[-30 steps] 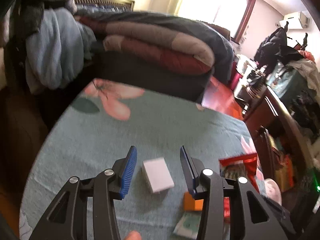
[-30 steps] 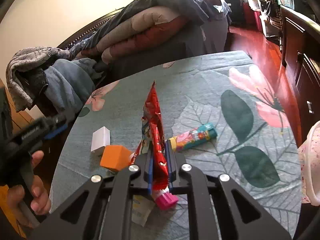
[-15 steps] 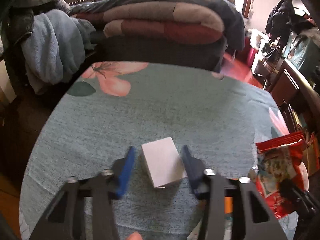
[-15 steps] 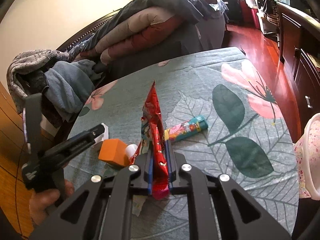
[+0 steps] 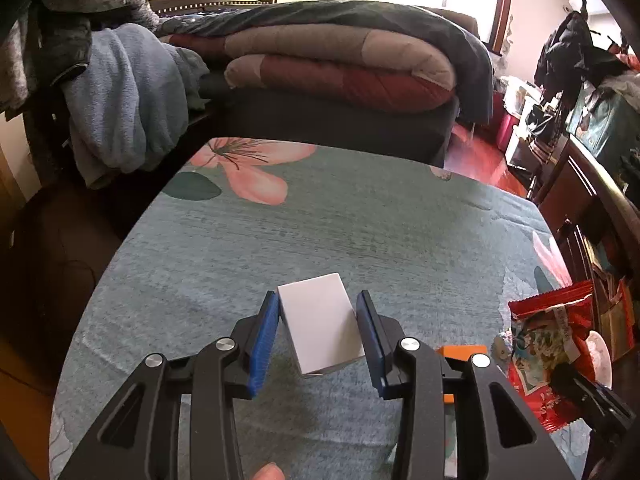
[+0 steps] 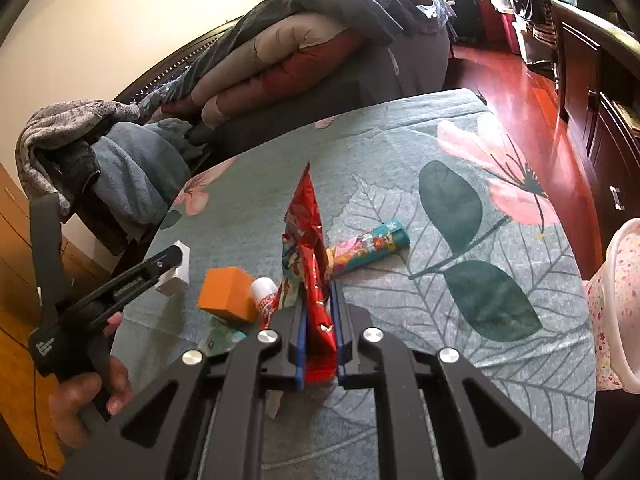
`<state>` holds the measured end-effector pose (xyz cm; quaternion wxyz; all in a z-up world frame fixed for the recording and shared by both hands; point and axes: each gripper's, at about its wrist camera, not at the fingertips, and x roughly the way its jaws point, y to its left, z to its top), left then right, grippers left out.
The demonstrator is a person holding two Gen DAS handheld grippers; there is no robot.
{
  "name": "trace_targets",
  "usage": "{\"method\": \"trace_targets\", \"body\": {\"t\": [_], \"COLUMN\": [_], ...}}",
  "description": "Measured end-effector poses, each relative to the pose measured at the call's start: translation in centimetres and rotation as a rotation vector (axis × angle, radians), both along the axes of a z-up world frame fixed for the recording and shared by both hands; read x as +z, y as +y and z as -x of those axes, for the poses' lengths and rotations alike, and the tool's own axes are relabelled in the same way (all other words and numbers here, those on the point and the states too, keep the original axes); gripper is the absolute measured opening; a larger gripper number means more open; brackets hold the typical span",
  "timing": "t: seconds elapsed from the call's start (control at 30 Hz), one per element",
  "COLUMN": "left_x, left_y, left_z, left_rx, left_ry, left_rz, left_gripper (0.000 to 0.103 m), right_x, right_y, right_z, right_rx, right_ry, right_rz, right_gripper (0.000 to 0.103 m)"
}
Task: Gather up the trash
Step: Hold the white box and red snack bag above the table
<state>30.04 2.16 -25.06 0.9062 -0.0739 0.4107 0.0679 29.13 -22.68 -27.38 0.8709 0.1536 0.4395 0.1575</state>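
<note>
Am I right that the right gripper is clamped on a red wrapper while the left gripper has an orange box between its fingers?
Not quite. In the left wrist view, the left gripper has a white box between its fingers; the orange box lies on the table. The right gripper is indeed clamped on the red wrapper.

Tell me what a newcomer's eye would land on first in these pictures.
First, the red snack wrapper standing upright, pinched in the right hand-held gripper at the near edge of the floral tablecloth. Next, the white box between the blue pads of the left hand-held gripper, which is shut on it. Between them lies an orange block.
</note>
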Motion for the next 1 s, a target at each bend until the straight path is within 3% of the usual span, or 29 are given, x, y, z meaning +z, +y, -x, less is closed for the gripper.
{"method": "trace_targets", "body": {"t": [0.57, 1.0], "left_x": [3.5, 5.3], "left_y": [-1.0, -4.1], "left_z": [3.4, 5.0], "left_rx": [-0.015, -0.058], "left_ry": [-0.062, -0.093], "left_rz": [0.023, 0.023], "left_gripper": [0.040, 0.040], "right_x": [1.8, 2.6], "right_y": [-0.7, -3.5], "right_z": [3.3, 5.9], "right_rx": [0.009, -0.011], "right_ry": [-0.031, -0.052], "right_rz": [0.031, 0.030], "right_gripper": [0.012, 0.012]}}
